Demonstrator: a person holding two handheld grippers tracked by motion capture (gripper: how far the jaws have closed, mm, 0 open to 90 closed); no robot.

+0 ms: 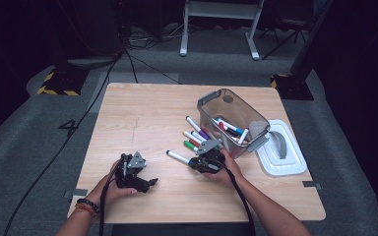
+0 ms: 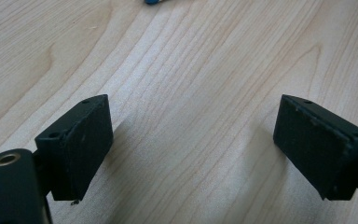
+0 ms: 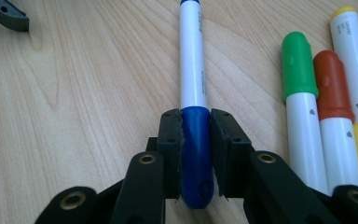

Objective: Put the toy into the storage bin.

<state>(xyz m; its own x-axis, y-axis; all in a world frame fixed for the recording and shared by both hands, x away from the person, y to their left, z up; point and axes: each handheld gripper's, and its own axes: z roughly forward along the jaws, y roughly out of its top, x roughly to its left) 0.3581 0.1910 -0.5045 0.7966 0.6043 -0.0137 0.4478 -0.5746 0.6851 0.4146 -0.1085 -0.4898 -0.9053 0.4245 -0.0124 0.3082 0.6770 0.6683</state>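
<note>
Right hand-held gripper (image 3: 196, 140) clamps the blue-capped marker (image 3: 192, 74); its barrel points straight ahead.

Lying loose on the wooden table (image 1: 142, 123): green marker (image 3: 300, 93), red marker (image 3: 335, 107), yellow marker (image 3: 354, 60); beyond them a clear bin (image 1: 229, 105) with more markers, white lid (image 1: 288, 162) beside.

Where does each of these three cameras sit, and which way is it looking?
High view: above the table, looking forward and down; forearms, both hands.
Left gripper view: on the left gripper, facing bare wood between open jaws.
Right gripper view: on the right gripper, jaws clamping the blue-capped marker.
Shared: high and right views show that marker.
</note>
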